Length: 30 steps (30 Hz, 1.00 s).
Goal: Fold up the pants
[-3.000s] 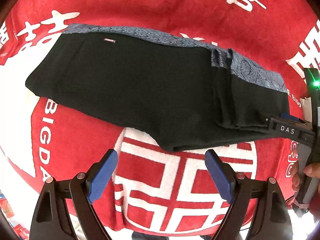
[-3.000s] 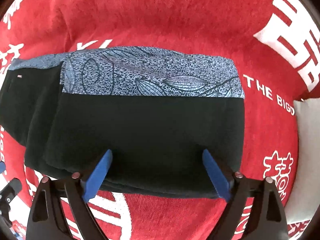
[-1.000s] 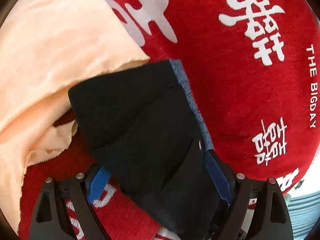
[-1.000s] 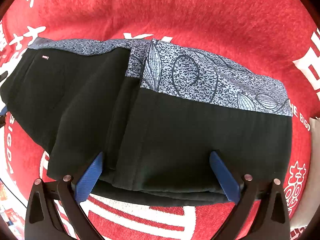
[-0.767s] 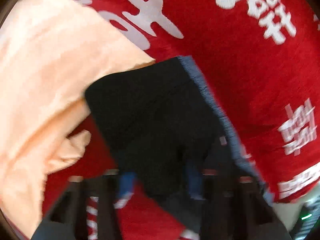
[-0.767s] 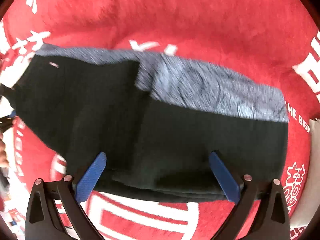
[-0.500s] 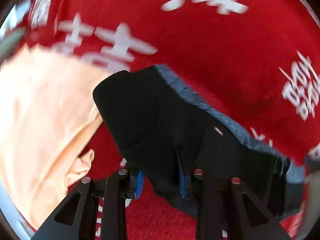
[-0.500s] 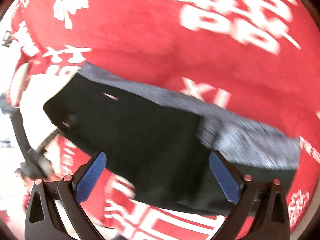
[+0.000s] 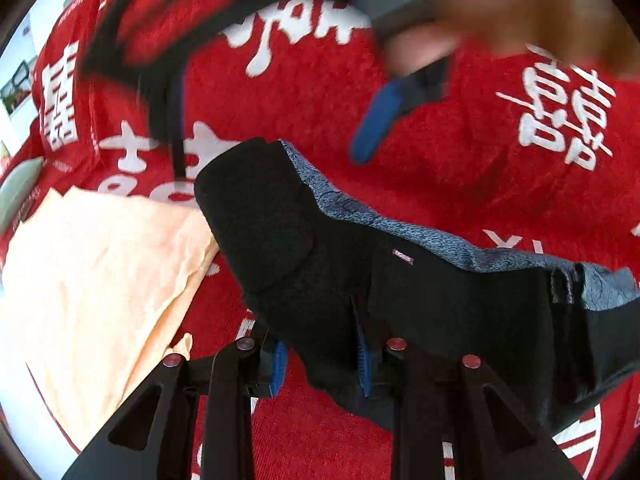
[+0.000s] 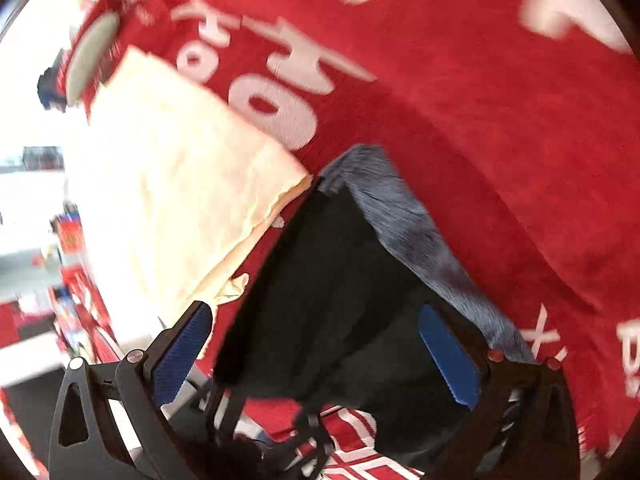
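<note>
The left gripper [image 9: 322, 364] pinches the near edge of the folded pants [image 9: 360, 280] on the red cloth [image 9: 460, 168], lifting it to fold over, while the right gripper [image 10: 316, 356] hovers above, fingers spread.

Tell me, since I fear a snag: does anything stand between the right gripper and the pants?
Nothing visible does. The right gripper hangs open directly above the black pants. The peach cloth lies beside them, touching their corner, while the left gripper grips their edge.
</note>
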Available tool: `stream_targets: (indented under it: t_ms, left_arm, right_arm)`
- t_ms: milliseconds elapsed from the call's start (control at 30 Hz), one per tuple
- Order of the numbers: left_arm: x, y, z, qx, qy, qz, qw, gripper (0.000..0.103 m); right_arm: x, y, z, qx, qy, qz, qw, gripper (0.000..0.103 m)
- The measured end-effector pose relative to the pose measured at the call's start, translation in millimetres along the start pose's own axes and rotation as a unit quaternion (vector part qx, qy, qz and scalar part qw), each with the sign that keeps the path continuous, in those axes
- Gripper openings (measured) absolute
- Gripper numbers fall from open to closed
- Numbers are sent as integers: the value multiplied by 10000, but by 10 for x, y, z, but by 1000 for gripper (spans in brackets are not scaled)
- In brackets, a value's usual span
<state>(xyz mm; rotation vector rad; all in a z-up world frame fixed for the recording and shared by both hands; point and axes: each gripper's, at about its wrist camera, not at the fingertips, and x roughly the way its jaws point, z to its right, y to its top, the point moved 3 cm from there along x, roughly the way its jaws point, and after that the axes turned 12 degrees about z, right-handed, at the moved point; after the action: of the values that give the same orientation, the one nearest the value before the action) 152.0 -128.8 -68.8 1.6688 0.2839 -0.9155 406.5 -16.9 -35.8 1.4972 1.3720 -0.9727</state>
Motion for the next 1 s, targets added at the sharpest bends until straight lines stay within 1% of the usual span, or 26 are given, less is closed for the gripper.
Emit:
stream_targets:
  t_ms: [67,133,167,200,233,267,333,400,533,667,700,900,967,1000]
  left_arm:
    - [-34,17,34,71,-17,63,10000,29]
    - [-57,31,50,83,-34,105,9999,29]
    - [-66,38,56,89,-40,118,9999,29]
    - [-71,43,66,102,-51,115,9999,29]
    - [-63,37,77,97,-89,58,9999,29]
    - [-67,29,91,98,-121,42,9999,29]
    - [-127,58,162,241,-180,147,9994,29]
    - [-212,107,250,347,-282,247,9987,29]
    - [-410,241,462,428,-575,399,9966,29]
    - [-629,359,738,562,-921,516,9928,29]
    - [-687,382,836,636,-1008,550,9913,29]
    - [-953,424,1359,1017,-1362,625,9835,29]
    - [-999,418,1511,1121,-1438,610,9814,29]
    - [-1036,411,1607,1188,-1486,619,9798,29]
  right_arm:
    - [156,30,-19,-27,-167,-223,9996,103]
    - [287,18,-29,-70,-241,-422,9988,102]
    - [329,-9,-13,-52,-272,-495,9984,91]
    - [356,-32,10,-10,-283,-556,9981,77]
    - [368,-80,60,65,-344,-615,9975,45]
    - [347,-114,101,101,-355,-555,9978,31]
    - [227,-197,186,126,-245,-260,9993,28]
    - [57,-310,264,172,-83,62,9998,28]
    - [-376,-608,500,495,313,734,9956,27]
    - [-807,-1013,800,871,670,1344,9848,27]
    - [-886,-1059,851,929,719,1430,9827,27]
    - [-1358,-1642,1351,1450,1051,1980,9637,26]
    - [-1486,-1839,1512,1638,1212,2145,9552,21]
    - [-1522,-1922,1575,1706,1269,2209,9518,20]
